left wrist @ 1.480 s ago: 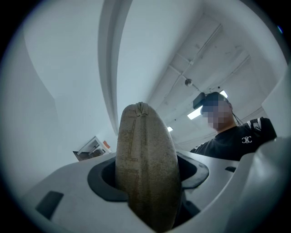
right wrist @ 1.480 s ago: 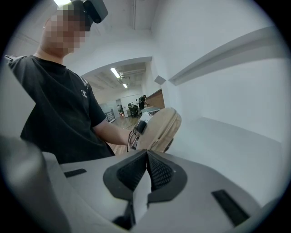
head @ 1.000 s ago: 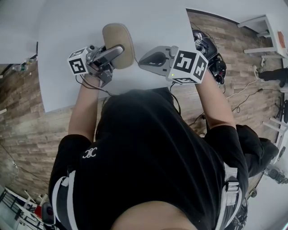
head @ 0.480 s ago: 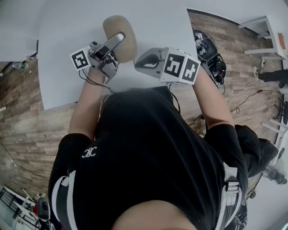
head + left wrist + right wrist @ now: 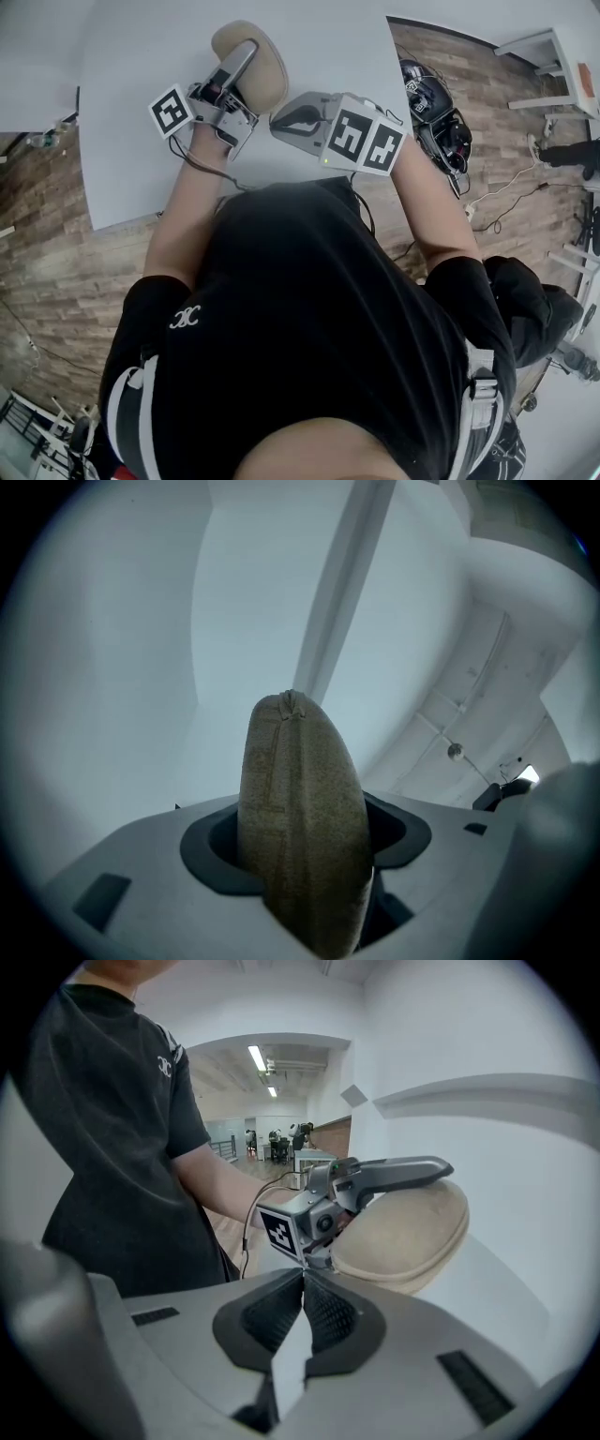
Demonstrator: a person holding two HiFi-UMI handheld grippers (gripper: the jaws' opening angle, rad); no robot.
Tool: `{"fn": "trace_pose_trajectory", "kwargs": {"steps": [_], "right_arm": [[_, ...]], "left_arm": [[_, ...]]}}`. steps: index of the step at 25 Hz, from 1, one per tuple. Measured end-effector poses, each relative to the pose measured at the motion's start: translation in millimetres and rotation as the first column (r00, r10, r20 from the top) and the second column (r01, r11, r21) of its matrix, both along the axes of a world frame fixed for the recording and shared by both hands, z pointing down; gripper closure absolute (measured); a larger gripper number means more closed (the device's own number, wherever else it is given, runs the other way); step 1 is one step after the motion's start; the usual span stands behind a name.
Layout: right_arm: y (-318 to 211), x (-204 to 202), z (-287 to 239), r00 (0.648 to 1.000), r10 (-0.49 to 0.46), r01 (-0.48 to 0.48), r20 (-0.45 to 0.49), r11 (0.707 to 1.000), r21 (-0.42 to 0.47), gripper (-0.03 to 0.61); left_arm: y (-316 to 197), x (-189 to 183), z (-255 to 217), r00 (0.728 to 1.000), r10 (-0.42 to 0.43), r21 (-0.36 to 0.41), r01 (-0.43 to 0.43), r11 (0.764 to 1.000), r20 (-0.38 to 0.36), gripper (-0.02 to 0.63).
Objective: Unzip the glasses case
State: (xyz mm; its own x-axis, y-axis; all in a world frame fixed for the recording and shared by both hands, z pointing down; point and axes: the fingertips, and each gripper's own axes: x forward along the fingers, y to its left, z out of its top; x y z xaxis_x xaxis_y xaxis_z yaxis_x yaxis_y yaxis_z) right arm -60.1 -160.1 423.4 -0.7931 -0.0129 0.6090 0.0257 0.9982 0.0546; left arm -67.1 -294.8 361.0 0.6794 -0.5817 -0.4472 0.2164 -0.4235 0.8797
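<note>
Glasses case [image 5: 270, 77] is sitting pinched edgewise between my left gripper's [image 5: 246, 54] jaws over the white table [image 5: 131, 141]; my right gripper [image 5: 281, 120] is hovering beside it, jaws pressed together on nothing.

White table [image 5: 131, 141] on a wood floor [image 5: 56, 272]
The table lies under the fingers of the left gripper [image 5: 246, 54] and right gripper [image 5: 278, 117]. The tan glasses case [image 5: 267, 80] in the left fingers is over it; I cannot tell if they touch. Black gear [image 5: 436, 117] lies on the floor, right of the right fingers.
</note>
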Motion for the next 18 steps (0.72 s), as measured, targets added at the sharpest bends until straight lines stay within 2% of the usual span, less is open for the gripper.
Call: {"fn": "trace_pose_trajectory", "kwargs": {"steps": [4,9,14,18], "right_arm": [[4.0,-8.7,3.2,1.000,-0.019,0.021,-0.022,0.997,0.075,0.560],[8.0,-13.6,9.8,0.998,-0.037,0.044,-0.053,0.991,0.130,0.560],[8.3,-22.5,7.7,1.000,0.008,-0.011,0.023,0.990,0.137,0.560],[3.4,-18.8,5.5,0.990,0.072,-0.087,0.120,0.988,0.129,0.558]], "left_arm": [[-1.9,1.2,9.1,1.000,-0.007,-0.055,0.007,0.998,-0.001,0.322],[-0.5,1.0,18.3,1.000,-0.002,-0.083,0.003,0.997,0.008,0.322],[-0.7,-0.2,19.1,0.999,-0.006,-0.101,0.002,0.995,-0.040,0.322],[-2.9,-10.4,16.5,0.995,-0.045,-0.093,0.037,0.995,-0.092,0.322]]}}
